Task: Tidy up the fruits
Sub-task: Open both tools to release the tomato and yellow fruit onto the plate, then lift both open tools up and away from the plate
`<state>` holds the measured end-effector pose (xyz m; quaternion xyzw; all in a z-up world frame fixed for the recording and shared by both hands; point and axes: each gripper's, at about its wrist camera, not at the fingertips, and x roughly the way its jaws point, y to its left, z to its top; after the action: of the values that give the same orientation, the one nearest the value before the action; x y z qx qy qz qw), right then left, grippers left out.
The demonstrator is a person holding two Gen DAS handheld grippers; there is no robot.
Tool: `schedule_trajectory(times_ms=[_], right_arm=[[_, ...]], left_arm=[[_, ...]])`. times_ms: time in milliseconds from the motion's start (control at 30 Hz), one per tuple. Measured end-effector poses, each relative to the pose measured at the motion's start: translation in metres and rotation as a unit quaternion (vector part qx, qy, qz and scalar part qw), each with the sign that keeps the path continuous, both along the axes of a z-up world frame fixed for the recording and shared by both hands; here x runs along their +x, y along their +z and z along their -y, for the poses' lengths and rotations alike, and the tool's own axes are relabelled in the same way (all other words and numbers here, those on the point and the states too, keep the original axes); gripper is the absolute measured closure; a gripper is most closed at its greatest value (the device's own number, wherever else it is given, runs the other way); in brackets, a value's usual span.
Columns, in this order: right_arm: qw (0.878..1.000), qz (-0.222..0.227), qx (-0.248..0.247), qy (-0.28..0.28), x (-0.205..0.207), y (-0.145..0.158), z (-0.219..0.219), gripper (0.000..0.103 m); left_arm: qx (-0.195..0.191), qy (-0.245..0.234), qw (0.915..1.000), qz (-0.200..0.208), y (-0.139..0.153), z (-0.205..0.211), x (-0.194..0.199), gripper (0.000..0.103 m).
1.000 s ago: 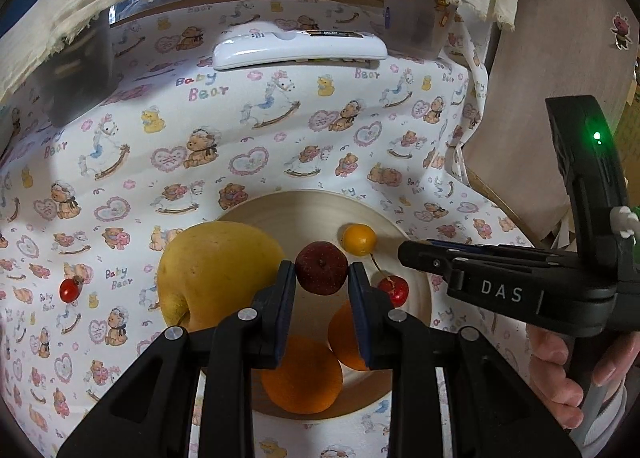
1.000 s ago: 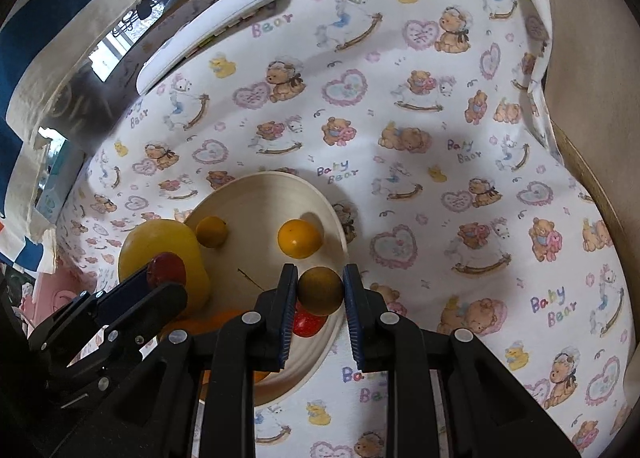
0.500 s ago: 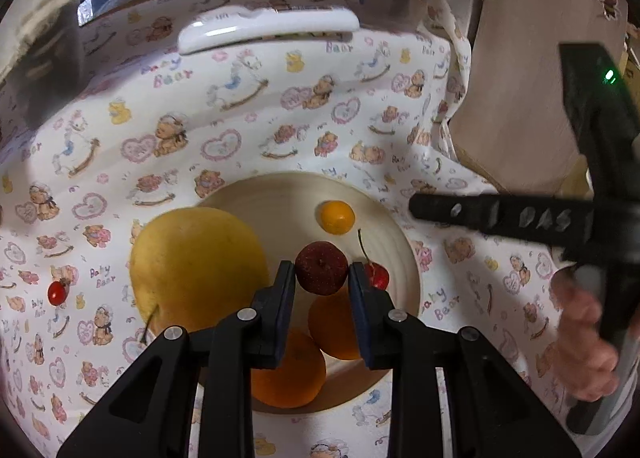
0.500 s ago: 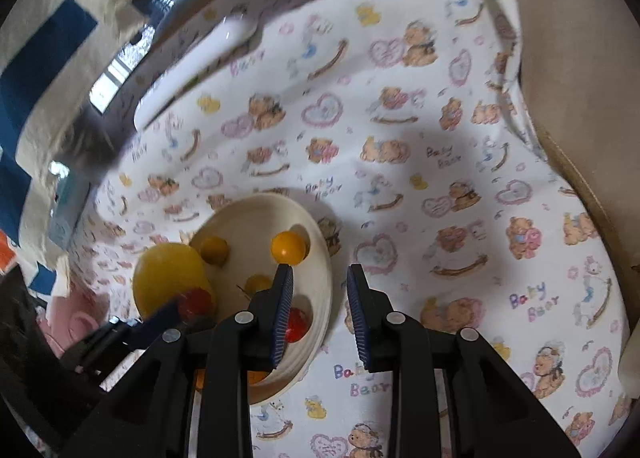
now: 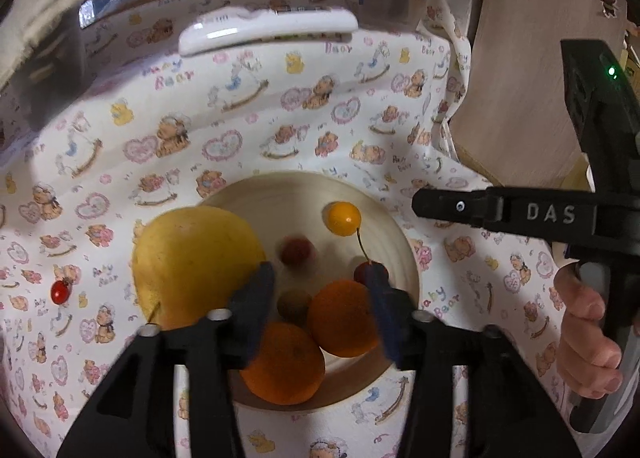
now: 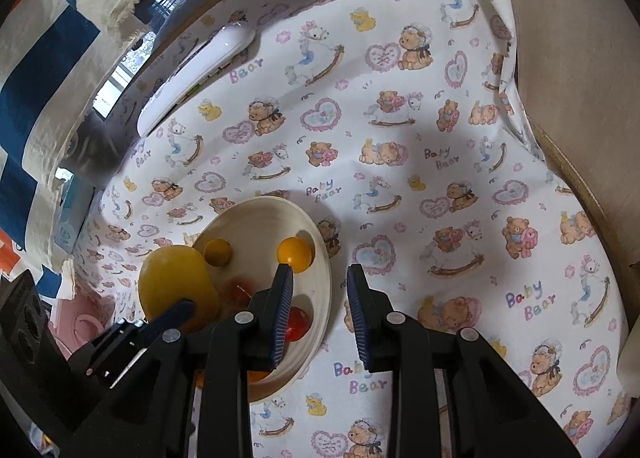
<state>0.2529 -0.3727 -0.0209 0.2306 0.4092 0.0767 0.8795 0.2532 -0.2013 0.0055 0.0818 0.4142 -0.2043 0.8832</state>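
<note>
A cream plate (image 5: 384, 217) (image 6: 256, 217) holds fruit: a big yellow pear (image 5: 196, 262) (image 6: 176, 286), two oranges (image 5: 284, 366), a small yellow-orange fruit (image 5: 343, 218) (image 6: 295, 254), a cherry (image 5: 370, 272), a brown round fruit (image 5: 294, 306) and a dark red fruit (image 5: 297, 252), blurred. My left gripper (image 5: 320, 306) is open and empty just above the plate. My right gripper (image 6: 320, 318) is open and empty over the plate's right rim; it also shows in the left wrist view (image 5: 416, 203).
A small red tomato (image 5: 60, 292) lies on the bear-print cloth (image 5: 240, 145) left of the plate. A white remote (image 5: 268, 31) (image 6: 192, 77) lies at the back. A brown board (image 5: 520, 97) borders the right side. A pink object (image 6: 76, 326) sits at the far left.
My left gripper has opened and let the dark red fruit drop onto the plate. My right gripper let go of the brown fruit earlier and has pulled up and back.
</note>
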Motion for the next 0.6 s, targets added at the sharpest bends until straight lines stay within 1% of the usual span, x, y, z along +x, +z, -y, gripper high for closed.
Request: schedule_trajectory(times_ms=[100,167,233,333,467,500,533,567,600], right_arm=[[1.000,0.000,0.000,0.000,0.000,0.000,0.001,0.074],[1.000,0.003,0.002,-0.001,-0.002,0.002,0.001,0.074],[1.000,0.007,0.003,0.000,-0.003,0.004,0.002,0.074],[1.000,0.016,0.003,0.001,-0.006,0.009,0.001,0.074],[0.999,0.038,-0.012,0.006,-0.014,0.018,-0.006,0.074],[0.999,0.047,-0.018,0.007,-0.017,0.021,-0.009,0.074],[0.998,0.055,-0.023,0.008,-0.020,0.024,-0.012,0.073],[0.997,0.066,-0.030,0.009,-0.023,0.027,-0.015,0.064],[0.996,0.081,-0.038,0.006,-0.027,0.031,-0.020,0.057]], left_arm=[[0.002,0.000,1.0000,0.000,0.004,0.000,-0.002,0.050],[0.000,0.003,1.0000,0.009,0.011,-0.003,-0.005,0.048],[-0.010,0.006,0.9997,0.024,0.023,-0.008,-0.011,0.040],[-0.022,0.019,0.9983,0.050,0.041,-0.020,-0.021,0.033],[-0.022,0.047,0.9954,0.080,0.061,-0.043,-0.034,0.029],[-0.023,0.055,0.9941,0.091,0.066,-0.051,-0.039,0.024],[-0.029,0.066,0.9917,0.106,0.072,-0.061,-0.045,0.017],[-0.037,0.075,0.9895,0.118,0.076,-0.070,-0.050,0.013],[-0.047,0.086,0.9863,0.132,0.080,-0.081,-0.057,0.006]])
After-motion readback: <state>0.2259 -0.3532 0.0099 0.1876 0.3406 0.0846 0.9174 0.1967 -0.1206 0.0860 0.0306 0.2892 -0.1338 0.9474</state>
